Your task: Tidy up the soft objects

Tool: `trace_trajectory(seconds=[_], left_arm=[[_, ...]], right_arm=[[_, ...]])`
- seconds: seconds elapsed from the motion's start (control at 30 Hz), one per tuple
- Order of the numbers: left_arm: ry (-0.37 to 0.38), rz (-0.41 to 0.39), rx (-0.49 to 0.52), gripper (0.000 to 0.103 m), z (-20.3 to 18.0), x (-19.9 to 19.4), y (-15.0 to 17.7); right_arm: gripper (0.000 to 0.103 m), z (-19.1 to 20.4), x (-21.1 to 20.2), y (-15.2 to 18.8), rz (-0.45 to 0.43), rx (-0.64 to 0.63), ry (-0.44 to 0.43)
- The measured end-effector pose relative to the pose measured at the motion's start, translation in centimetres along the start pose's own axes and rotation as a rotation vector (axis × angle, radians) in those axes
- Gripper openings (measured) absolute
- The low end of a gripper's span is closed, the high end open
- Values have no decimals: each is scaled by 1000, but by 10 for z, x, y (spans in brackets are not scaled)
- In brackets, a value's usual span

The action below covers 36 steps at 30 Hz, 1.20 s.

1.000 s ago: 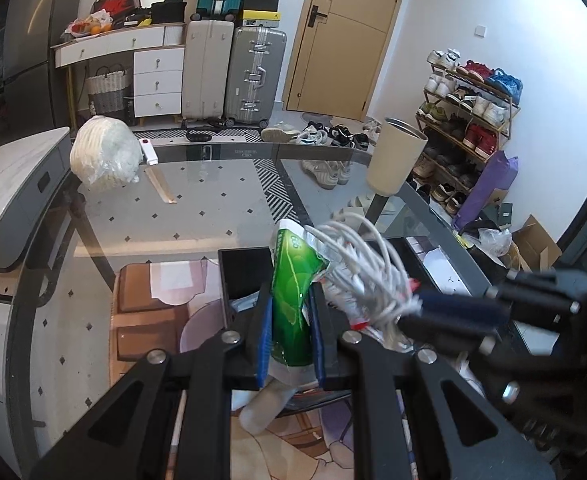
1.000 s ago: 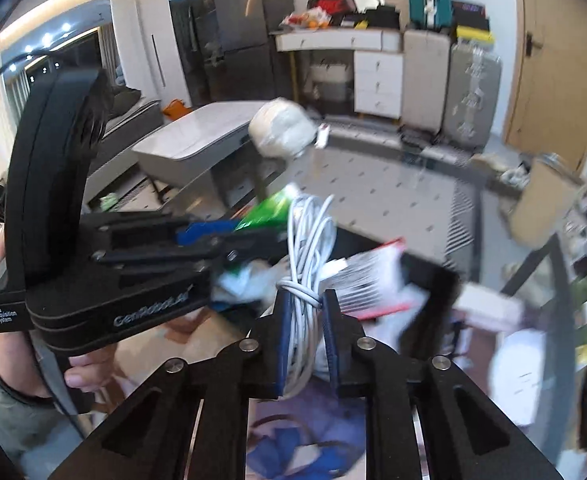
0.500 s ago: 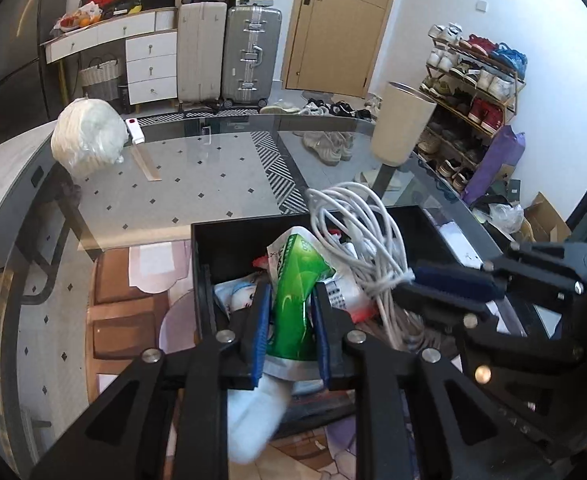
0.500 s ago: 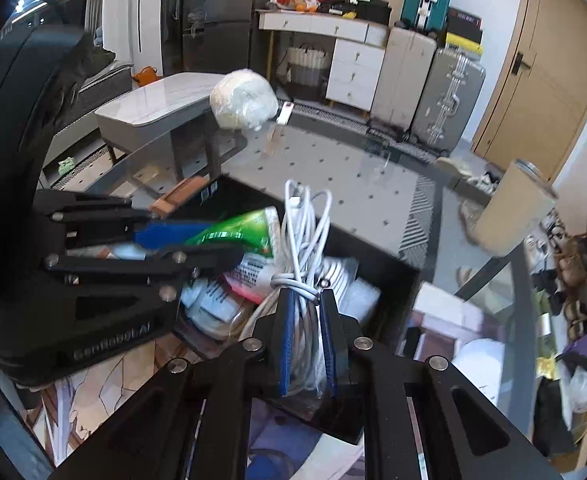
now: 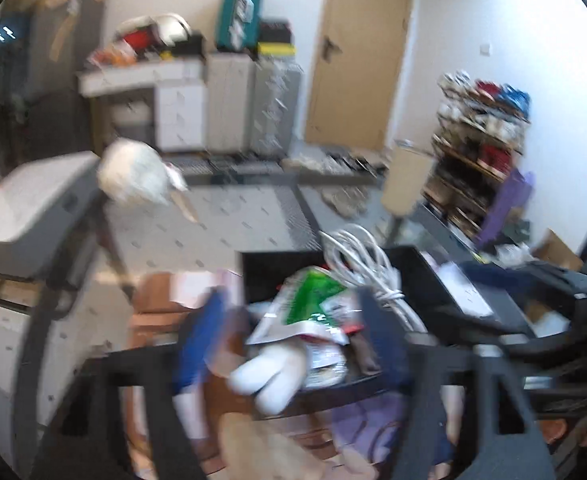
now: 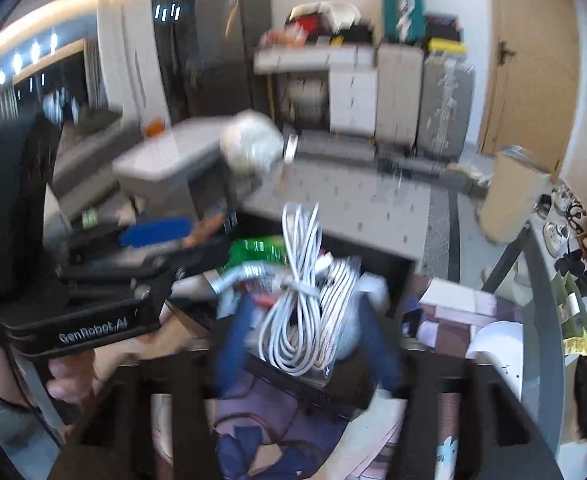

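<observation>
A black bin (image 5: 429, 268) on the glass table holds a green and white packet (image 5: 309, 304), a white sock (image 5: 273, 376) and a coiled white cable (image 5: 365, 260). My left gripper (image 5: 289, 348) is open, its blue-padded fingers spread either side of the packet. In the right wrist view the cable (image 6: 305, 300) lies in the bin (image 6: 397, 272) beside the green packet (image 6: 257, 250). My right gripper (image 6: 305, 344) is open around the cable. The left gripper (image 6: 157, 236) shows at the left. Both views are blurred.
A white bundle in plastic (image 5: 133, 176) sits at the table's far left edge. A beige cylindrical container (image 5: 407, 180) stands at the far right. A white box (image 6: 457, 300) and a white lid (image 6: 501, 344) lie right of the bin. Suitcases and a shoe rack stand behind.
Both grippers have opened. The packet and the cable were let go and now lie in the bin. Both cameras are moving, which blurs the views.
</observation>
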<state>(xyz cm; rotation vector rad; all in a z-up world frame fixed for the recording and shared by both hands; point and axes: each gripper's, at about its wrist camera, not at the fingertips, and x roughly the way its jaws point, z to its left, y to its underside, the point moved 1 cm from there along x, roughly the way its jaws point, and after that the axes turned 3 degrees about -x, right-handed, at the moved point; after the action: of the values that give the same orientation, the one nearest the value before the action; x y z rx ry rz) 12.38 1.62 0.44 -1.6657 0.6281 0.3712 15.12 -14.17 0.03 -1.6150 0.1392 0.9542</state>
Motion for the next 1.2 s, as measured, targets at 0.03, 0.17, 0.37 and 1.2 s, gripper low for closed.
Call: trace_trajectory(seconds=[0.03,0.17,0.37,1.2], left_arm=[[-51,-64,1,99,1,-13,5],[-176,-257,15,102,3,-47,24],[-137,-273,63,103,1,-53,50],[-147,-382,57,103,-7,-67,69]], right_arm=[[89,-1,-12,3,-59,29,-2],[93,1,-42,22,-222,95,51],[102,8,-62,55,-377,130,209],[102,28,-60,73,-376,43,262]])
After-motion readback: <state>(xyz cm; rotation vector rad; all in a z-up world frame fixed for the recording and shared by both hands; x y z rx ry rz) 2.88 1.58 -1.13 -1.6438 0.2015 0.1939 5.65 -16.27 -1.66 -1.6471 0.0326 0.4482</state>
